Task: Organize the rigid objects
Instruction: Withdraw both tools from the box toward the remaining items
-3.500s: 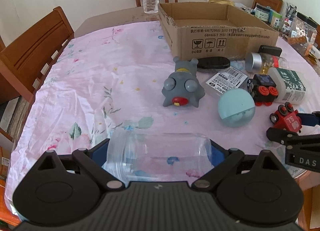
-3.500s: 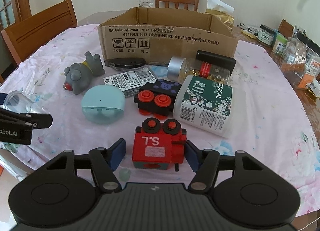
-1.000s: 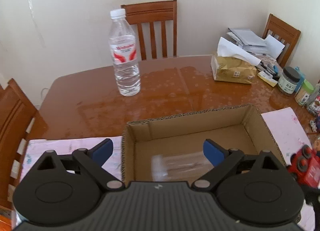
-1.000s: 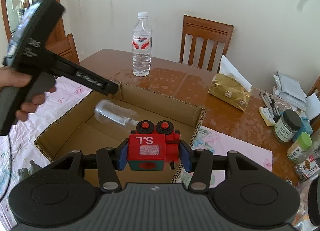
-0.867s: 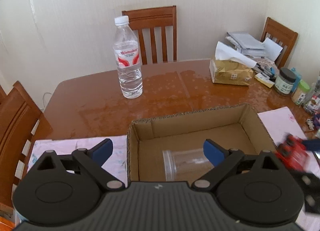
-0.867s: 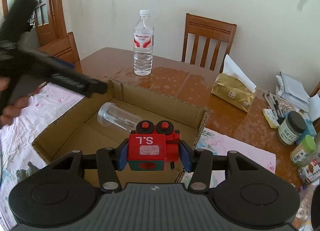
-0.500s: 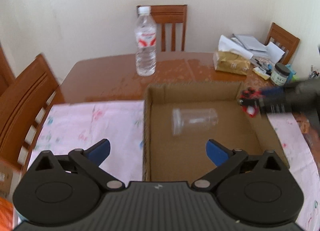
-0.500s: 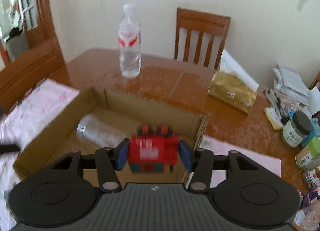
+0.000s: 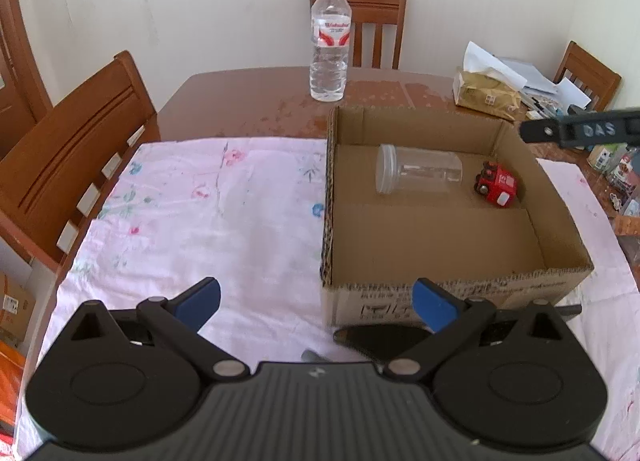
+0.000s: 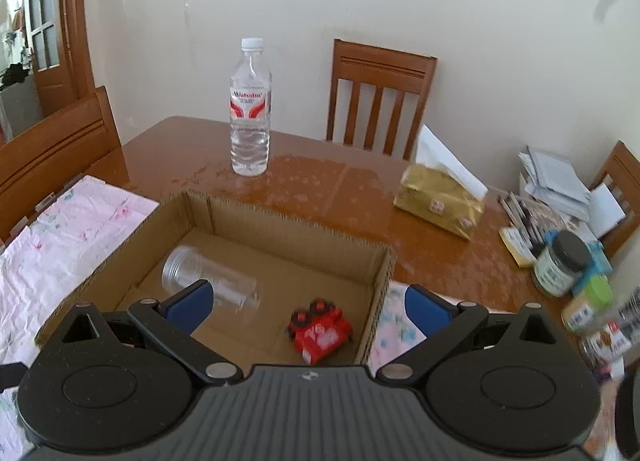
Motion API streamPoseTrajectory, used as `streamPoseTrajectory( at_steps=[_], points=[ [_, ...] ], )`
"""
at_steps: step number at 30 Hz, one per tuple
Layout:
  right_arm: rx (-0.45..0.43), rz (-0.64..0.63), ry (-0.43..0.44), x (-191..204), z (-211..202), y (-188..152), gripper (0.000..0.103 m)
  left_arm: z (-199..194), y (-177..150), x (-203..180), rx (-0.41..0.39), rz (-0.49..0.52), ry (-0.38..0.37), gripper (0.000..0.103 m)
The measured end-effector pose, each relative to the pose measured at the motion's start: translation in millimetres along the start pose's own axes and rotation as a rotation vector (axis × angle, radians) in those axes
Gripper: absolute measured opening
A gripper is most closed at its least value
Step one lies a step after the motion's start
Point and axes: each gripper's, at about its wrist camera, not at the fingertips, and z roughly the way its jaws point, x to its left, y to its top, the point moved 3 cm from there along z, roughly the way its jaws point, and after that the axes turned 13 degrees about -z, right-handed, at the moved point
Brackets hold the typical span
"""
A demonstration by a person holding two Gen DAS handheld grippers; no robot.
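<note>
One cardboard box is sitting on the counter, holding two things: one clear jar lying on its side and one red toy train just beside it at 3 o'clock. Both hand-held grippers, left and right, are hanging released and empty. One water bottle is standing past the box's 12 o'clock wall. Bare floor is lying open toward 6 o'clock.

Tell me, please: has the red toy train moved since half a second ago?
Yes. The red toy train has left the right gripper, whose jaws are now open, and lies on the floor of the cardboard box, beside the clear jar.
</note>
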Motion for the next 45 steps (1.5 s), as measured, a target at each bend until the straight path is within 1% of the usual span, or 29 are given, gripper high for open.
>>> streamPoseTrajectory(
  at_steps=[6, 10, 14, 17, 21, 25, 27, 30, 33, 36, 39, 42, 45],
  points=[
    [0.03, 0.046, -0.012, 14, -24, -30, 0.103, -7, -15, 5, 0.005, 0.005, 0.005, 0.102],
    [0.064, 0.096, -0.017, 30, -42, -57, 0.103, -8, -26, 10, 0.014, 0.037, 0.006, 0.102],
    [0.124, 0.1, -0.039, 55, -55, -82, 0.103, -8, -36, 17, 0.009, 0.09, 0.025, 0.102],
    [0.18, 0.128, -0.035, 74, -59, -100, 0.103, -8, -41, 25, 0.02, 0.1, 0.001, 0.102],
    [0.268, 0.146, -0.049, 102, -57, -118, 0.103, -13, -48, 33, 0.027, 0.122, -0.041, 0.102],
    [0.311, 0.169, -0.084, 119, -58, -127, 0.103, -14, -53, 40, 0.033, 0.139, -0.079, 0.102],
    [0.329, 0.175, -0.101, 125, -58, -132, 0.103, -15, -55, 42, 0.033, 0.144, -0.085, 0.102],
    [0.348, 0.181, -0.117, 127, -58, -139, 0.103, -16, -58, 45, 0.04, 0.137, -0.087, 0.102],
    [0.348, 0.211, -0.101, 122, -59, -142, 0.103, -17, -61, 47, 0.049, 0.128, -0.087, 0.102],
    [0.344, 0.21, -0.08, 119, -60, -145, 0.103, -15, -63, 46, 0.052, 0.123, -0.062, 0.102],
    [0.35, 0.202, -0.059, 113, -64, -150, 0.103, -15, -66, 40, 0.058, 0.104, -0.047, 0.102],
    [0.357, 0.182, -0.05, 104, -71, -159, 0.103, -13, -70, 28, 0.062, 0.093, -0.05, 0.102],
    [0.359, 0.177, -0.042, 90, -79, -172, 0.103, -9, -75, 15, 0.074, 0.096, -0.023, 0.102]
  ],
)
